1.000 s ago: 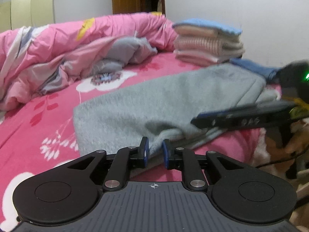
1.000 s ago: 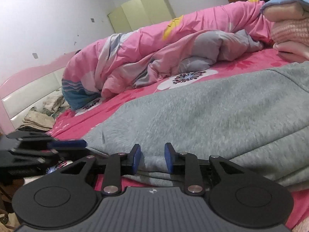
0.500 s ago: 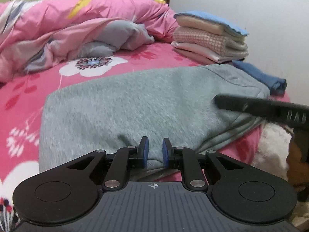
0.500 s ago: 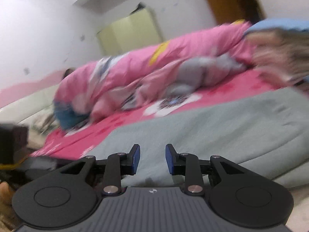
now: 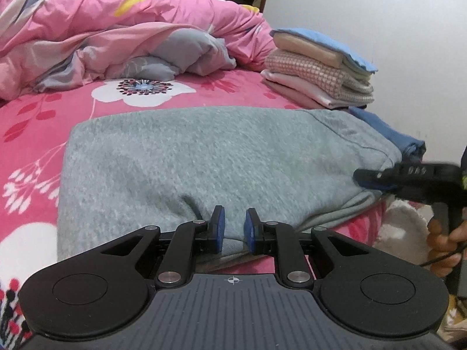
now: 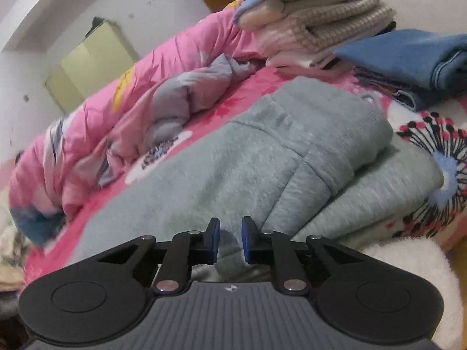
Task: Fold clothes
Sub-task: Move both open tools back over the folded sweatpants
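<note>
- Grey sweatpants (image 5: 221,157) fill the middle of the left wrist view, folded on the pink bed (image 5: 43,122); the left hand-held gripper (image 5: 232,230), bottom centre, pinches their near edge.
- Right wrist view: the right hand-held gripper (image 6: 227,239), bottom centre, is closing with grey cloth between its pads; folded clothes (image 6: 315,17) sit upper right.

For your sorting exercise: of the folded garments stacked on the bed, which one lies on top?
The light blue garment tops the stack. Below it come a beige piece, a checked one, then pale pink. The darker blue jeans lie separately, beside the stack.
</note>
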`<state>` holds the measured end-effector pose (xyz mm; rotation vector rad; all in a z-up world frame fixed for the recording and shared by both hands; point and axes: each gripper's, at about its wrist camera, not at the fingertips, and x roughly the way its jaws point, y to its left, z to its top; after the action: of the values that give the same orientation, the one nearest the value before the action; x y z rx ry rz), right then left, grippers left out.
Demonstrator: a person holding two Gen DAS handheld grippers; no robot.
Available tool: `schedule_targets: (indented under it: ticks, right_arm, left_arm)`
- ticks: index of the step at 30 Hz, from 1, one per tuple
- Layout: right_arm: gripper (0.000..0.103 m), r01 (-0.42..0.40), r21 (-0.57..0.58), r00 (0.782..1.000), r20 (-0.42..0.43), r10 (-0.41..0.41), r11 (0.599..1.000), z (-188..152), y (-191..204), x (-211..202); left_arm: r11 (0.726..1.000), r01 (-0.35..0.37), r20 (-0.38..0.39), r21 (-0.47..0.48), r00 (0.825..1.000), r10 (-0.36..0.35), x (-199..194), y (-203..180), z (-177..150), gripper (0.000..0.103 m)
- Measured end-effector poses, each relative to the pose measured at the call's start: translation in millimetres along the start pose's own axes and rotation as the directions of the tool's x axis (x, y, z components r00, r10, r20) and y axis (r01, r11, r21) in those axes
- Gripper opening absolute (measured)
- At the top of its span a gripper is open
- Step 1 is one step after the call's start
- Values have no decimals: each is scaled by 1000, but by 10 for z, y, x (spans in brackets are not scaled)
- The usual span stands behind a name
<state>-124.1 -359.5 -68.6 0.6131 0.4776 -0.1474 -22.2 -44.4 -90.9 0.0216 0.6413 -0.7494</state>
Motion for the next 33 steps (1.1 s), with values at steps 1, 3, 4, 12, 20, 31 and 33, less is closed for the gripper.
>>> schedule_targets:
  ticks: [1,3,4,12,20,31,33]
  right_arm:
    - [19,-33,-13,999,14,33,999,27,70,-30]
    - [19,-101,-44,994,36,102,994,72,214,-78]
    - [19,-143,-70,989,29,145,987,67,295,-58]
    - [26,-305,-330,949,-186,255,893,-489,890,466]
    - [27,-284,-429,957,-183,226,857,-650,975,525]
    - [27,-289,-421,956,-181,232,860,-579,948,448]
    - [28,-290,-418,955,-180,234,861,-577,942,449]
  left_arm:
    - [1000,-2,4,-10,1000,2,-44,21,5,16]
    - [1000,-6,24,-31,1000,7,-154,69,19,16]
    - [999,-16,41,-38,999,18,-217,98,28,16]
    - [980,-151,-1,-133,988,152,-318,461,-98,17]
    - [969,-171,-2,-177,985,174,-404,521,-113,18]
    - [945,-220,18,-242,973,231,-582,532,189,31]
    - [943,-218,17,-250,973,229,-559,532,226,33]
